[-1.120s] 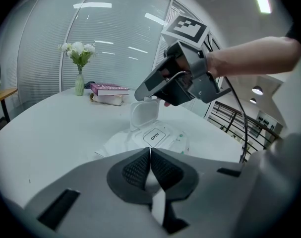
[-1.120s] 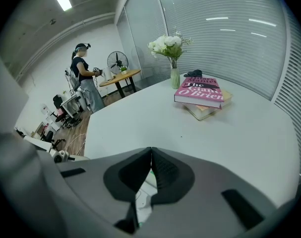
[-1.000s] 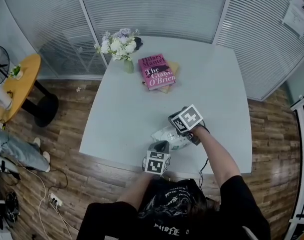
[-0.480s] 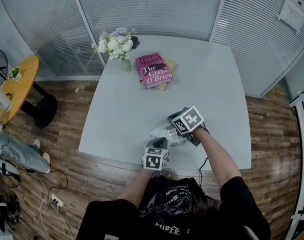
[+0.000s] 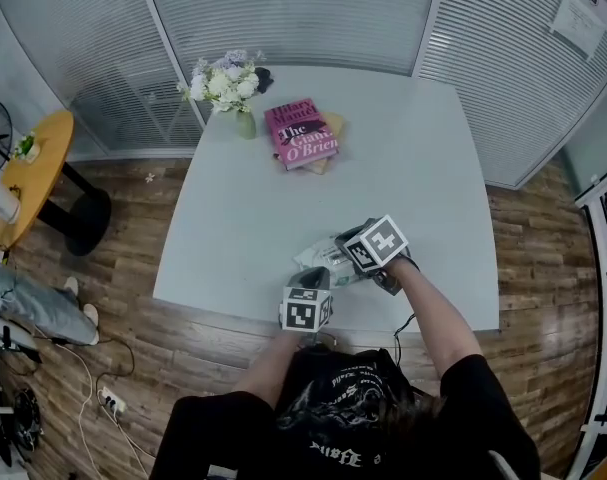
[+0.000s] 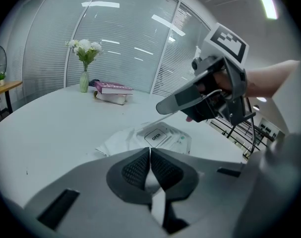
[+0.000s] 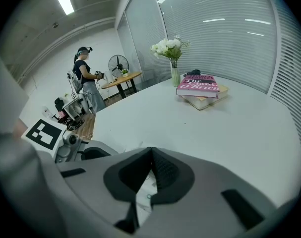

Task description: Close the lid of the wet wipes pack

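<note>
Wet wipes pack unmoved; right gripper still above, left gripper beside.

Crinkly, seemingly plastic wet wipes pack

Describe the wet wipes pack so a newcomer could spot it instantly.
Start at the pale table in front of the blinds. The wet wipes pack lies flat near its front edge, by the left claw and right claw, far from the pink book and flower vase at the back. It is the only soft white pouch, with a rectangular flap marked OPEN on top.
</note>
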Demonstrator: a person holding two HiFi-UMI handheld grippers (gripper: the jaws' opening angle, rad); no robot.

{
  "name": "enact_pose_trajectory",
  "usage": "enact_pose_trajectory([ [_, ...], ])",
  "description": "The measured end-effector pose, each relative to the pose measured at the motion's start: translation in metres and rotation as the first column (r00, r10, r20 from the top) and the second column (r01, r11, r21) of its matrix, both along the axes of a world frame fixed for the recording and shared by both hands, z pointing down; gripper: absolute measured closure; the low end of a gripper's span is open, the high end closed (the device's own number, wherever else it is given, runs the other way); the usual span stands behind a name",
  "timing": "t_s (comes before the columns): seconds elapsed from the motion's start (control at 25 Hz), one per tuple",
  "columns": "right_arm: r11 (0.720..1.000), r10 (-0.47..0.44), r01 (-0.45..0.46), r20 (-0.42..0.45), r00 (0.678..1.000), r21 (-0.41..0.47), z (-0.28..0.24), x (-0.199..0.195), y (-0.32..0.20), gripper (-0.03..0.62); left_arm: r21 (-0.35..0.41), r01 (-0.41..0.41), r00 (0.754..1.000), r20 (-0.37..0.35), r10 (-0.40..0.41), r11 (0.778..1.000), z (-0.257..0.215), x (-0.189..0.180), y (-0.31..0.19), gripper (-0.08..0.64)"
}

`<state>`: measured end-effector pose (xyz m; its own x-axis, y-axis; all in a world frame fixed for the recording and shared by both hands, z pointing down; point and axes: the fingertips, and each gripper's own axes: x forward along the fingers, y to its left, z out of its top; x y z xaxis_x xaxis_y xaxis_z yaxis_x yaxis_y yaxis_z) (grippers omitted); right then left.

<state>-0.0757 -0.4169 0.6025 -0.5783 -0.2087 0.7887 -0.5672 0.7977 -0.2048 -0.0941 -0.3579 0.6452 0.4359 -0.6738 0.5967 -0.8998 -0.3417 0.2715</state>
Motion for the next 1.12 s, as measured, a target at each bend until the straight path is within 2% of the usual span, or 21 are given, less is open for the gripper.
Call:
enact_pose_trajectory([
  [0.64, 0.997, -0.048, 0.047, -0.021, 0.999, -0.062, 0.011, 0.013, 0.028, 0.592, -0.02, 0.002, 1.0, -0.011, -0.002, 1.0, 0.002, 0.0, 0.001, 0.552],
  [0.92, 0.995, -0.036, 0.035, -0.016, 0.999, -0.092, 0.019, 0.016, 0.038, 0.592, 0.002, -0.01, 0.999, 0.034, 0.01, 1.0, 0.001, 0.001, 0.0, 0.552],
  [1.12, 0.995, -0.03, 0.027, -0.027, 0.999, -0.093, 0.024, 0.016, 0.042, 0.592, 0.003, -0.013, 1.0, 0.026, 0.012, 1.0, 0.002, 0.001, 0.0, 0.552],
])
